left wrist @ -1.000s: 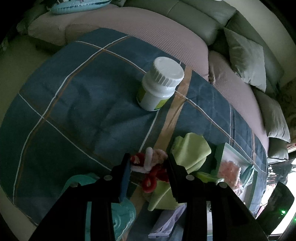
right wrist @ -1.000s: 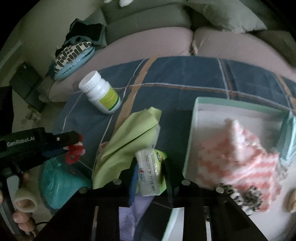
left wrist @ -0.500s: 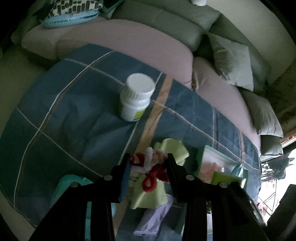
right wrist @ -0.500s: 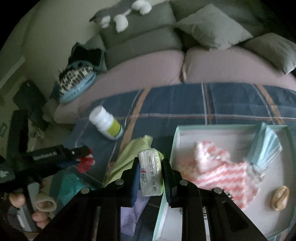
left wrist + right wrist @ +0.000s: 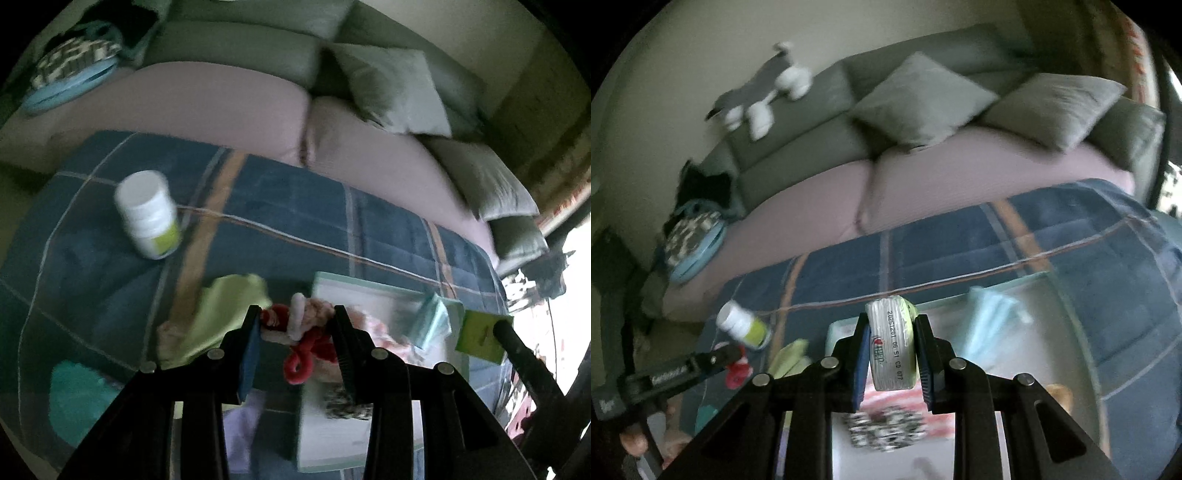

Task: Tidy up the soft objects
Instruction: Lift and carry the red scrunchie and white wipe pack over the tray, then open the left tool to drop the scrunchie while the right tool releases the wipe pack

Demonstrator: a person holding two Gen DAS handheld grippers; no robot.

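**Surroundings Beyond the Work Items**

A grey sofa (image 5: 820, 147) with pink seat covers (image 5: 207, 107) stood behind the blue plaid blanket (image 5: 280, 236). Grey cushions (image 5: 919, 99) leaned against its backrest. A grey-and-white plush dog (image 5: 764, 92) lay along the top of the backrest. A patterned item with a light blue rim (image 5: 694, 240) rested at the seat's left end. A white pill bottle (image 5: 149, 218) with a green label stood on the blanket.
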